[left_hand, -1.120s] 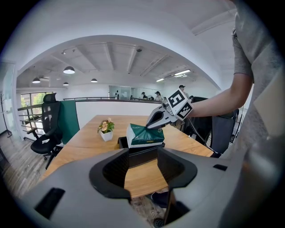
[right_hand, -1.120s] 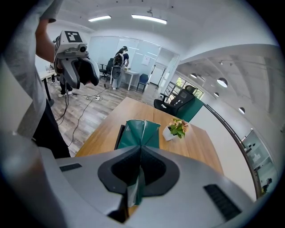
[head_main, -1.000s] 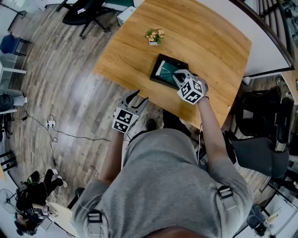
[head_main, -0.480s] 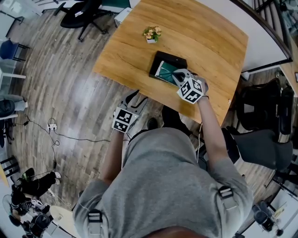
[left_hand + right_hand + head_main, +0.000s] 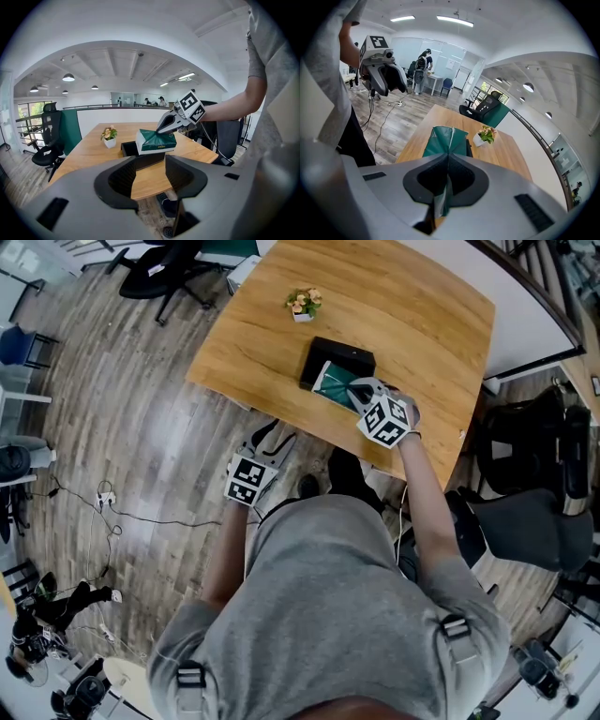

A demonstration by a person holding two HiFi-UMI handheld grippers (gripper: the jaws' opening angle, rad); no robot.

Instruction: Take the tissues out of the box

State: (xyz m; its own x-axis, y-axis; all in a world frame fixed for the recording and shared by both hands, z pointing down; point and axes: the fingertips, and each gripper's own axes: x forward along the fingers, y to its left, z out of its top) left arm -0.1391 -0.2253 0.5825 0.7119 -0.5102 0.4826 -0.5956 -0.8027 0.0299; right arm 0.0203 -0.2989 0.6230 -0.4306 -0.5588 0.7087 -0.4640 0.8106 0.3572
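Note:
A green tissue pack hangs tilted above the black box on the wooden table. My right gripper is shut on the near edge of the tissue pack, with the green wrapper pinched between its jaws. In the left gripper view the tissue pack sits clear of the black box, held up by the right gripper. My left gripper stays off the table's near edge over the floor, open and holding nothing.
A small potted flower stands on the table beyond the box. Office chairs stand at the far left, and a black chair is to the right of the table. Cables lie on the wooden floor.
The right gripper has lifted the tissue pack up and toward me, so more of the black box shows behind it. The left gripper has hardly moved.

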